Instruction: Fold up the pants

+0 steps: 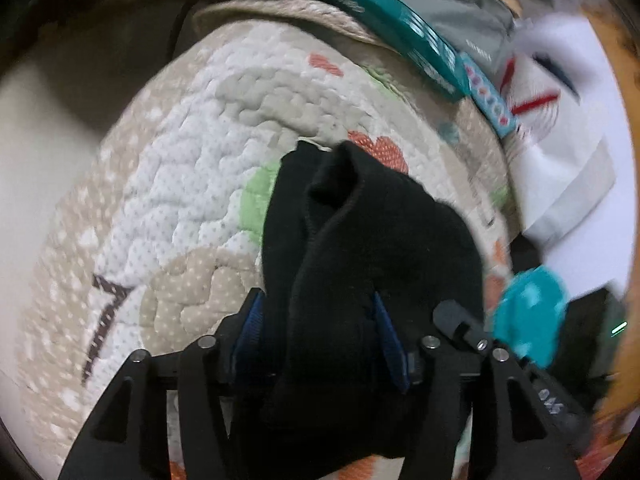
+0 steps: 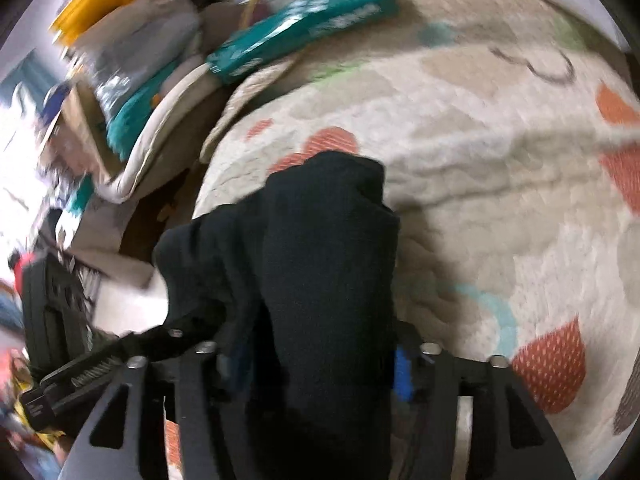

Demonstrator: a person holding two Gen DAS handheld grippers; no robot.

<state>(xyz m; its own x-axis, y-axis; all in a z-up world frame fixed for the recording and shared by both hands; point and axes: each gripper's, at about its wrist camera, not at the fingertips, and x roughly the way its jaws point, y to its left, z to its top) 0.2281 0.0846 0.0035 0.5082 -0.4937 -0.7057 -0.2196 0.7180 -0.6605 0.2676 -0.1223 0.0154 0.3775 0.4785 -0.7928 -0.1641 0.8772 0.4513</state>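
Pants (image 1: 360,264) are gripped aloft by left tool (image 1: 320,320) and right tool (image 2: 320,344) above the quilt (image 1: 180,184); spreading them flat is judged next.

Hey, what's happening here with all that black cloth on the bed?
A person is folding pants using two handheld grippers. The left gripper and the right gripper are each clamped on a bunch of the black pants, held up above the patterned quilt. Teal packages lie along the quilt's far edge. No fold is laid down yet.
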